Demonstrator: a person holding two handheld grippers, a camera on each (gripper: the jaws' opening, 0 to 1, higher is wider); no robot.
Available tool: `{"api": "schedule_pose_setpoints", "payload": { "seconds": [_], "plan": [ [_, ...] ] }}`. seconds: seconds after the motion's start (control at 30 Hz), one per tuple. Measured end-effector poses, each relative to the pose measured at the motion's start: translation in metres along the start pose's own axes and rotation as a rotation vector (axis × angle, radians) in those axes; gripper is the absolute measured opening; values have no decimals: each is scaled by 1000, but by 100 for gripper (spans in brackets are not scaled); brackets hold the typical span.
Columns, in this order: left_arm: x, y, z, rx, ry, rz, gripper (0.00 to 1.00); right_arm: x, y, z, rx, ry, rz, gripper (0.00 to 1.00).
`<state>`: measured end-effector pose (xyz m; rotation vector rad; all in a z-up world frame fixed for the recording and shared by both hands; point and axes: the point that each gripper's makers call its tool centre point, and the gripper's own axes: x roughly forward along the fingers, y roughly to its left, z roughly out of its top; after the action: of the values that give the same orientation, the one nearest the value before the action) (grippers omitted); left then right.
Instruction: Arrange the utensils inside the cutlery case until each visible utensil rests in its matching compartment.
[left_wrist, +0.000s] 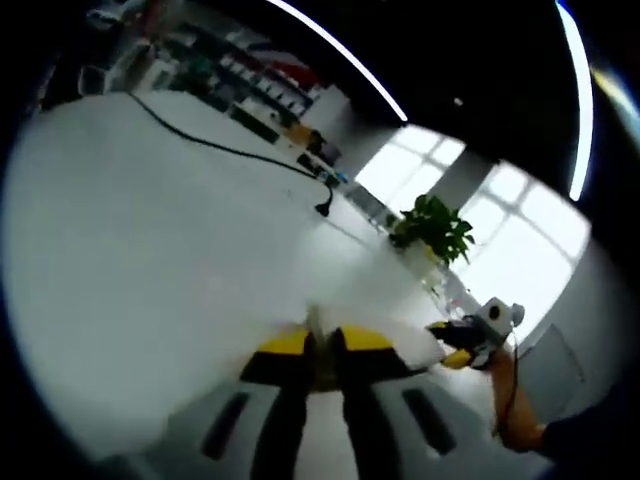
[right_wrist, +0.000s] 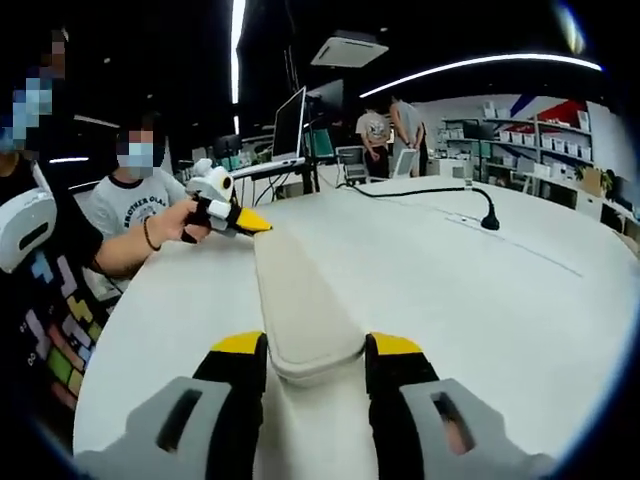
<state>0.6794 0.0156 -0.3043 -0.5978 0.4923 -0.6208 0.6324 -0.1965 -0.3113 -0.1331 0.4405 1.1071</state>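
Observation:
A long, closed beige cutlery case (right_wrist: 300, 290) lies lengthwise over the white table (right_wrist: 480, 300), running away from my right gripper (right_wrist: 316, 348). Its yellow-tipped jaws press on both sides of the case's near end. At the far end, my left gripper (right_wrist: 245, 222), held in a person's hand, pinches the case. In the left gripper view, my left gripper (left_wrist: 322, 345) stands nearly closed on a thin pale edge of the case (left_wrist: 405, 330). My right gripper (left_wrist: 455, 345) sits at the case's other end. No utensils show.
A black cable with a plug (left_wrist: 325, 207) crosses the table (left_wrist: 150, 220), and it also appears in the right gripper view (right_wrist: 488, 220). A potted plant (left_wrist: 435, 228) stands at the table's far side. A seated person (right_wrist: 130, 200), a monitor (right_wrist: 290, 125) and shelves (right_wrist: 540, 140) ring the table.

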Motion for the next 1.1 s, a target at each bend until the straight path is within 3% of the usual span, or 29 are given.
{"api": "schedule_pose_setpoints", "payload": {
  "seconds": [0.07,0.17,0.23,0.27,0.33,0.4,0.6,0.7,0.73,0.83,0.93,1.0,1.1],
  "plan": [
    [-6,-2,7,136,-34,3,4,-11,-4,4,-30,10,-50,35],
    [-19,-27,26,205,-89,-33,6,-40,-14,32,-23,-81,-149,26],
    [-19,-37,34,320,-28,-83,6,-51,-9,45,-39,-85,-145,25],
    [-17,-39,35,426,42,-92,6,-52,-4,52,-97,-57,-144,25],
    [-14,-46,33,598,106,-110,6,-50,2,58,-151,-20,-155,25],
    [-8,-51,28,783,166,-140,6,-45,7,58,-169,61,-149,22],
    [-1,-52,17,1108,370,-161,7,-29,-2,33,-254,374,-167,15],
    [-3,-45,7,1263,491,-173,11,-18,-3,30,-312,463,-142,15],
    [-2,-38,4,1290,548,-161,13,-16,-4,30,-321,491,-138,15],
    [5,-32,3,1354,603,-151,17,-10,-8,35,-373,573,-135,15],
    [9,-29,-4,1407,684,-183,21,1,-2,38,-395,623,-64,15],
    [9,-27,-10,1394,753,-194,21,4,-4,35,-387,670,-59,15],
    [16,-31,-13,1357,790,-235,20,7,-9,32,-382,716,-56,15]
  ]
}}
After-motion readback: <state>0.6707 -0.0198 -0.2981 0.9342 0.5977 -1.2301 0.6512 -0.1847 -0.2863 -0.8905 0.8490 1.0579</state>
